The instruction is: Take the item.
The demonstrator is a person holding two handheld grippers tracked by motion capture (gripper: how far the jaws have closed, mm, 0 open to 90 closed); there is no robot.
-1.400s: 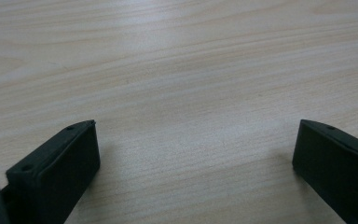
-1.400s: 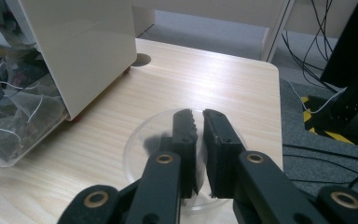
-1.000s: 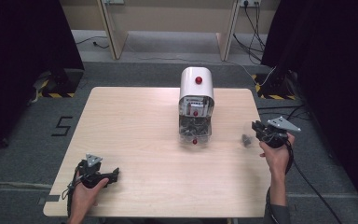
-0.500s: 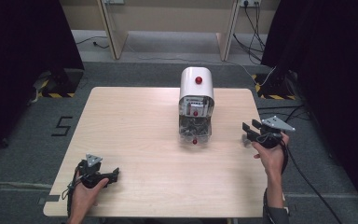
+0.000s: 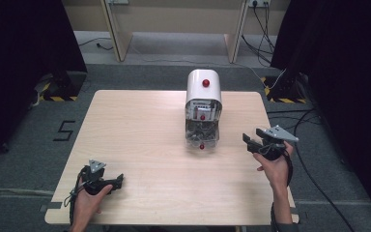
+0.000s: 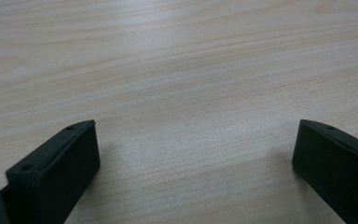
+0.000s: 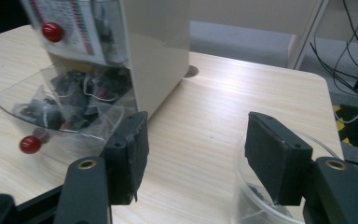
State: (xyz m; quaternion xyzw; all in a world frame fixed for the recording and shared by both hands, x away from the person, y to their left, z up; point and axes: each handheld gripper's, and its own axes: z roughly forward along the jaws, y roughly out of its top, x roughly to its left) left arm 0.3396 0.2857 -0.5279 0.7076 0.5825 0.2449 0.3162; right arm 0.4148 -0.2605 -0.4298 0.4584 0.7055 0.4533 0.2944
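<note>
A white dispenser machine (image 5: 203,96) stands mid-table with a red knob (image 5: 206,82) on top. At its front a clear tray (image 7: 70,107) holds several dark pieces, with a red ball handle (image 7: 29,144) below it. My right gripper (image 5: 249,141) hovers to the right of the machine, open, jaws (image 7: 200,154) apart with nothing between them. A clear round dish (image 7: 254,196) with dark bits lies under its right jaw. My left gripper (image 5: 117,180) rests low near the table's front left, open (image 6: 196,154) over bare wood.
The light wooden table (image 5: 140,130) has wide free room left of the machine. Its right edge (image 5: 275,130) runs close beside my right hand. Cables (image 5: 314,159) trail on the grey floor at the right. Desk legs (image 5: 113,29) stand beyond the far edge.
My right gripper has moved left toward the machine's front, coming over the small dish that lay on the table beside it. The left gripper has stayed put.
</note>
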